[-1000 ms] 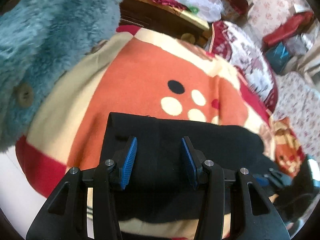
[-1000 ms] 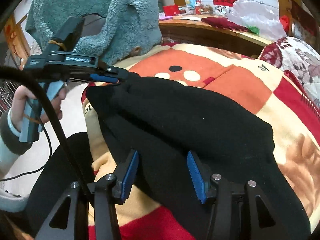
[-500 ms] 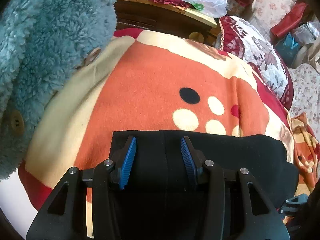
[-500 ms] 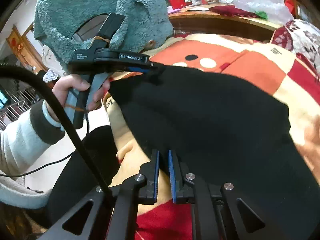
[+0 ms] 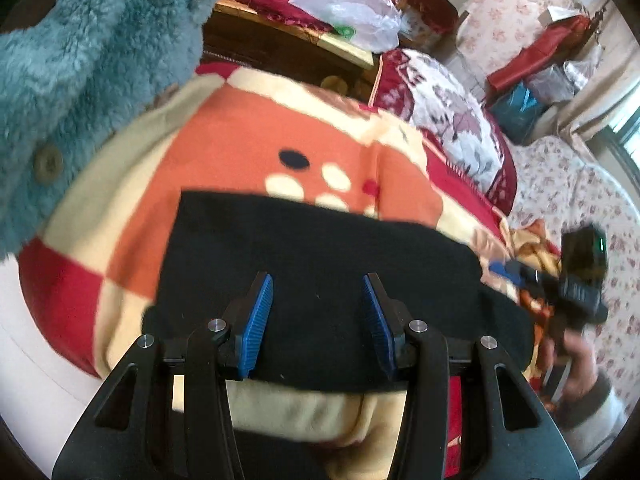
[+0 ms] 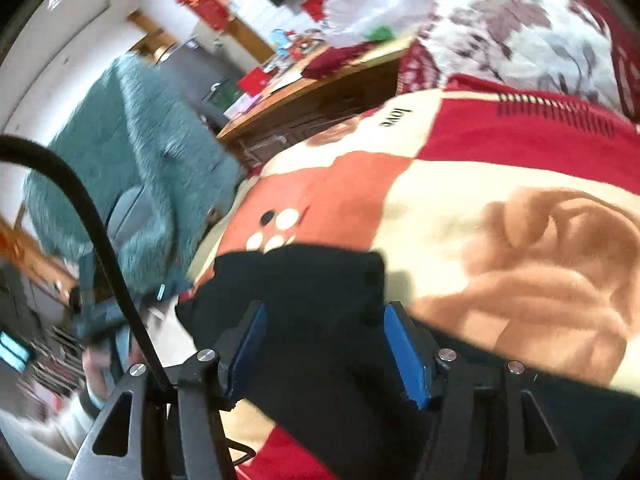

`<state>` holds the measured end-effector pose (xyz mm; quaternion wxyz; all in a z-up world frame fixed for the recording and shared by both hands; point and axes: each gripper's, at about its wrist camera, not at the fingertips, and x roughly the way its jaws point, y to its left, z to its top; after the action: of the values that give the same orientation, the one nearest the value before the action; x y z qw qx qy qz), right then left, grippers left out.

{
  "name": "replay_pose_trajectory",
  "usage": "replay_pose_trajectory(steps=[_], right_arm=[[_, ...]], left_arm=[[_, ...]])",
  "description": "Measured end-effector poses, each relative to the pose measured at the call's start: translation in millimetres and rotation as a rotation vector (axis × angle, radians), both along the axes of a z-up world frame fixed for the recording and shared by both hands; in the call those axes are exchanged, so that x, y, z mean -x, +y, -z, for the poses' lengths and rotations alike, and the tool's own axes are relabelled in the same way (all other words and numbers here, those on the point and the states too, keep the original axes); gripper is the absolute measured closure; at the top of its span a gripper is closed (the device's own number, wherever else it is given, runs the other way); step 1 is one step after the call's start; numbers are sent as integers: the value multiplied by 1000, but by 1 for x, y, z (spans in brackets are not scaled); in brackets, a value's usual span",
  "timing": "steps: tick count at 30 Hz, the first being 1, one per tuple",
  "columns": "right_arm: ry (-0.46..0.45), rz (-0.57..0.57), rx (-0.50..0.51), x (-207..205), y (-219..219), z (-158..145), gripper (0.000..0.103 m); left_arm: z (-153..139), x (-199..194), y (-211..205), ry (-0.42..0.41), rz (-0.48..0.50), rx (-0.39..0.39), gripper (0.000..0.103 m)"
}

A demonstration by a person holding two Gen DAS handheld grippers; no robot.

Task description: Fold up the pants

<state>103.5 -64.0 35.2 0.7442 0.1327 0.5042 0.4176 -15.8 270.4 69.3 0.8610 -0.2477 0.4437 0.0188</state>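
Black pants (image 5: 320, 248) lie folded in a flat rectangle on an orange, red and cream blanket (image 5: 224, 152). My left gripper (image 5: 318, 292) hovers over their near edge, its blue pads apart and still opening a little, gripping nothing. In the right wrist view the pants (image 6: 304, 280) run under my right gripper (image 6: 324, 320). Its jaws are opening wide, with cloth lying between them but not pinched. The right gripper (image 5: 504, 270) also shows, blurred, at the pants' right end, with a person's hand (image 5: 576, 360) on it.
A teal fluffy coat (image 5: 80, 60) hangs at the left over the blanket's edge. Behind it stand a wooden cabinet (image 5: 280, 48) with a plastic bag (image 5: 352, 4) and a floral quilt (image 5: 452, 120). A black cable (image 6: 80, 208) arcs across the right wrist view.
The right gripper closed at the pants' near edge, then opened wide, rolled and swung toward the pants' right end. The left gripper drew back; more of the pants shows beyond its fingers.
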Motion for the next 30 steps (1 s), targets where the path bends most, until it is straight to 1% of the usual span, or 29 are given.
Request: replay_pose_trajectory(steps=[2,3,4,5,6,7,8,9,11,13,15,17,18,19,20,21,23,24,25,26,28,30], right_arm=[[27,-16,0,-14,10,5,44],[53,-21,2,-23,14,10,44],[94,-36,-4,-29,21,17,45],[132,-53,-22,-34,25,22,55],[173,-75,-55,-36,31,29,62],[179,-85,-65,-37,34,32,72],[156,-86,-51,-37,38,33,81],[118,-85,-34,-35,42,30,87],[70,-53,-47,-35,40,21,93],[43,-28,-73,-35,35,12,94],[10,-16,-57,-33,33,7,95],[-25,-13,1,-30,36,8,95],[-46,-14,54,-29,40,13,95],[-55,-13,93,-28,44,19,95],[-43,-9,112,-28,47,26,95],[-10,-5,113,-29,46,33,95],[11,26,87,-31,37,31,93],[14,44,84,-32,31,26,91],[11,58,89,-31,24,19,86],[3,63,85,-29,18,12,85],[-9,55,52,-17,0,-4,83],[-10,40,28,0,-18,-16,76]], left_arm=[[12,1,-4,38,-4,-15,55],[22,2,-3,62,-17,2,55],[25,5,-2,63,-27,25,56],[26,8,-1,51,-38,42,56],[25,10,0,47,-43,48,56],[24,10,-1,54,-36,43,56],[23,10,-2,57,-31,38,56],[22,10,-3,62,-25,30,56],[19,8,-3,73,-16,21,56],[15,6,-1,66,-26,6,56],[14,4,2,53,-30,-2,55],[22,1,0,80,-37,-51,55],[27,1,-1,88,-35,-64,56],[28,2,-1,70,-33,-74,56],[27,3,-1,68,-32,-79,56],[26,3,-1,74,-28,-84,56],[24,5,2,81,-34,-94,56],[23,6,5,87,-40,-90,56],[21,7,7,88,-41,-80,56],[19,8,8,85,-42,-64,56],[12,14,8,63,-47,-19,56],[6,18,3,45,-37,29,56]])
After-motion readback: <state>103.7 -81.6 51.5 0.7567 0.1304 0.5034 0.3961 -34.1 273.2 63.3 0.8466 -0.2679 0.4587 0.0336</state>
